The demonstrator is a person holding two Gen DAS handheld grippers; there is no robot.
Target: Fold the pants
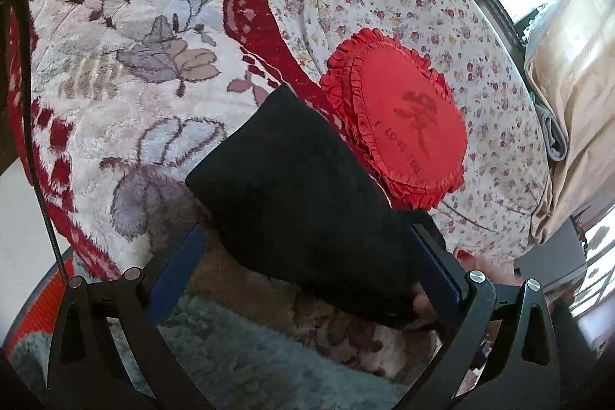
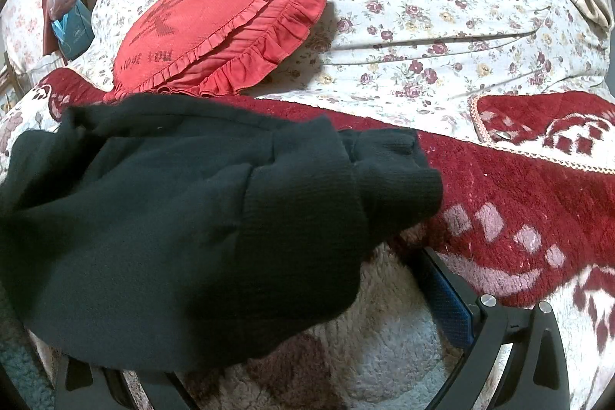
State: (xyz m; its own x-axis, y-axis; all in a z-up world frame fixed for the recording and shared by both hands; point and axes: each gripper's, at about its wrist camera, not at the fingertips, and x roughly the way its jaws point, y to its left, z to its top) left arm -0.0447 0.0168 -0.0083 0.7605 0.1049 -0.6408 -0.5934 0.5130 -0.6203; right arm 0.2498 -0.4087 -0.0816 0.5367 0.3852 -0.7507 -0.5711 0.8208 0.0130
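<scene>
The black pants (image 1: 300, 195) lie folded in a thick bundle on the red-and-white fleece blanket (image 1: 115, 72). In the left wrist view my left gripper (image 1: 307, 237) is open, its blue-padded fingers (image 1: 180, 268) spread to either side of the bundle's near end. In the right wrist view the pants (image 2: 184, 218) fill the left and middle, ribbed cuffs (image 2: 388, 171) pointing right. My right gripper (image 2: 246, 294) is open; its right finger (image 2: 446, 298) is bare beside the cloth, and the left finger is hidden under the pants.
A round red frilled cushion (image 1: 403, 118) lies just beyond the pants, also in the right wrist view (image 2: 215, 25). A flowered sheet (image 2: 442, 6) covers the far bed. Beige curtains (image 1: 569, 72) hang at right. A black cable (image 1: 27, 64) runs along the left.
</scene>
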